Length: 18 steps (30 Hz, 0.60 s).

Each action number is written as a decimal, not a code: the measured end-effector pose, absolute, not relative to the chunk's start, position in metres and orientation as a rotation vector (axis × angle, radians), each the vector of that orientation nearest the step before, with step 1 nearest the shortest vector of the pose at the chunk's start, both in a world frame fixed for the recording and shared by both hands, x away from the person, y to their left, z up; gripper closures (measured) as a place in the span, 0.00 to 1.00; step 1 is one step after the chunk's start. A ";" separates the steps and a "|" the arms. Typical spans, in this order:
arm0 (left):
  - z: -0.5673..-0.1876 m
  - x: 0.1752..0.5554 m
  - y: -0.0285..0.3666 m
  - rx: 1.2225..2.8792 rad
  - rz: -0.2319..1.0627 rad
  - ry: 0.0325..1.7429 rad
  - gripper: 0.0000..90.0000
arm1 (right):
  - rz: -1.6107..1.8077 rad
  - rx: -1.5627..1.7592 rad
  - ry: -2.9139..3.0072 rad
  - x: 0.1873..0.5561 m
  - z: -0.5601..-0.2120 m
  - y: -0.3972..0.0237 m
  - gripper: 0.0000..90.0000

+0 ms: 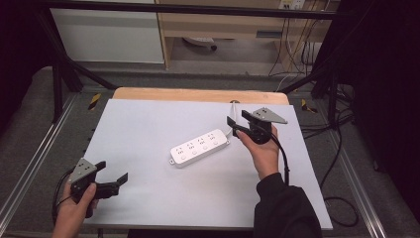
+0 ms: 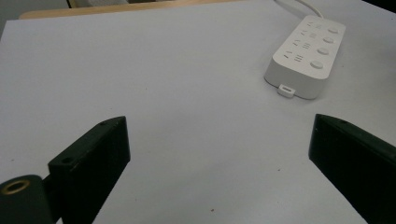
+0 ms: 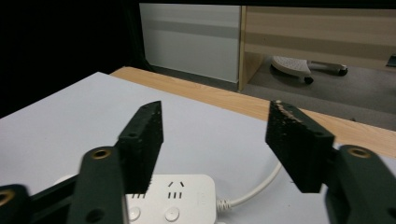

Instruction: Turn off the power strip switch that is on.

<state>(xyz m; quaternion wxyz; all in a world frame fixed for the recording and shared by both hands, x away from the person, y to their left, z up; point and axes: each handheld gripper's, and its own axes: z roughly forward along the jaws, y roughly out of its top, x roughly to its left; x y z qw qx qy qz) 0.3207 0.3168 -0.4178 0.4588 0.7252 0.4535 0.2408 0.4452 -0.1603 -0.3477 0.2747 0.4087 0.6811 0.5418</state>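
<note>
We see one white power strip (image 1: 199, 148) lying flat near the middle of the white table (image 1: 148, 198), slightly right of centre, with its one white cord (image 1: 233, 130) leaving the far right end. We count four socket groups along its top and four round buttons beside them in the left gripper view, where the strip (image 2: 306, 56) lies far right of the jaws. We hold two grippers. The left gripper (image 1: 110, 179) sits at the near left corner of the table, well apart from the strip, its two jaws spread wide with only bare tabletop between them. The right gripper (image 1: 236, 123) hangs just past the strip's far right end, by the cord. In the right gripper view its two jaws stand about half open above that end of the strip (image 3: 173, 198) and the cord (image 3: 254, 186); they grip nothing, and nothing touches their pads. A strip of bare wood (image 1: 198, 94) shows along the table's far edge.
</note>
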 end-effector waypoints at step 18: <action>-0.418 0.321 0.318 1.783 0.592 1.120 0.06 | 1.479 1.067 1.902 0.451 -0.361 -0.139 0.83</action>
